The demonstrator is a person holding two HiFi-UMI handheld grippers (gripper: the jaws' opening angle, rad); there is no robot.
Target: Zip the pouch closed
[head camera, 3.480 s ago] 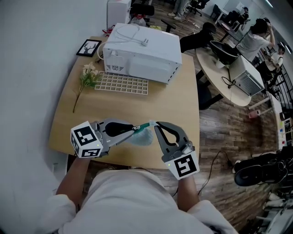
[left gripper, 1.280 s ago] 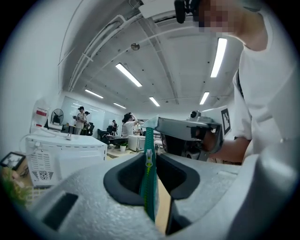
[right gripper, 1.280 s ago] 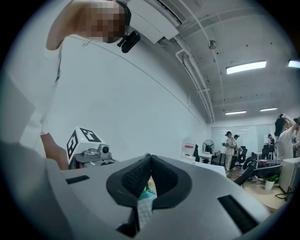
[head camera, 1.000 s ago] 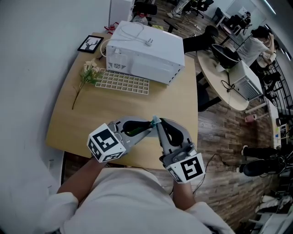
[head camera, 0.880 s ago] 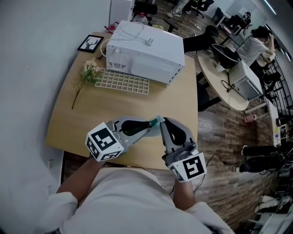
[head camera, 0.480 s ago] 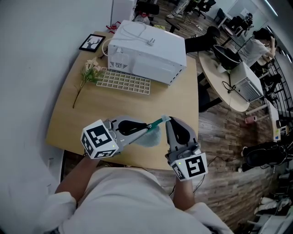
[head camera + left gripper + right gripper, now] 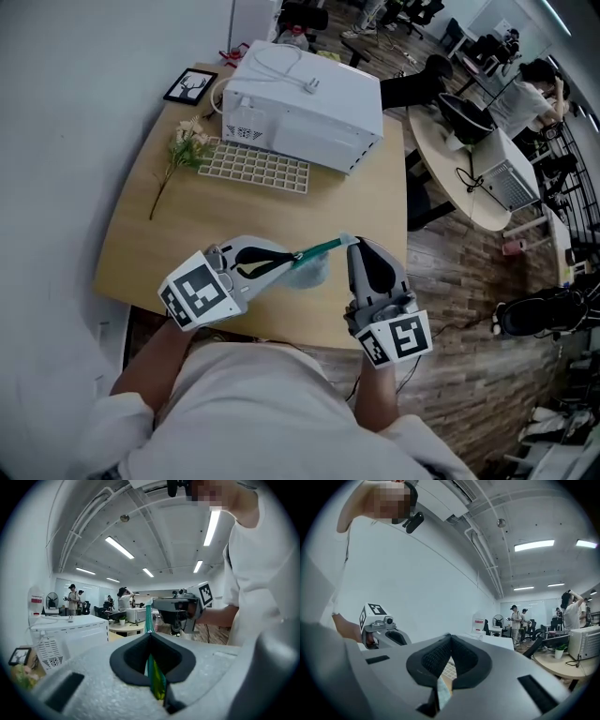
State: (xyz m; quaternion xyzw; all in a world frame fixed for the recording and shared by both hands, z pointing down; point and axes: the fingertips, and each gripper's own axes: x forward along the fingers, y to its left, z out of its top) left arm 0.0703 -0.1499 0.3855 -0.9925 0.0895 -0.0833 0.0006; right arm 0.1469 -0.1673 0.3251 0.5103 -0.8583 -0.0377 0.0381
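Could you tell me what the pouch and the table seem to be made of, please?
The pouch looks like thin, pale blue fabric or soft plastic with a teal zip edge; it hangs limp. The table looks like light wood or laminate: even tan, matt.

A plain white wall (image 7: 66, 103) runs along the left, and a light wooden tabletop (image 7: 234, 211) stands just beside it. To the right the floor (image 7: 455, 272) is of dark wood planks. Further right on it stands a round pale table (image 7: 433, 141), and black office chairs (image 7: 292, 17) show at the far end of the room. Overhead, a white ceiling (image 7: 178, 527) carries long strip lights (image 7: 120, 548), all lit, and pipes (image 7: 480, 550) near the wall.
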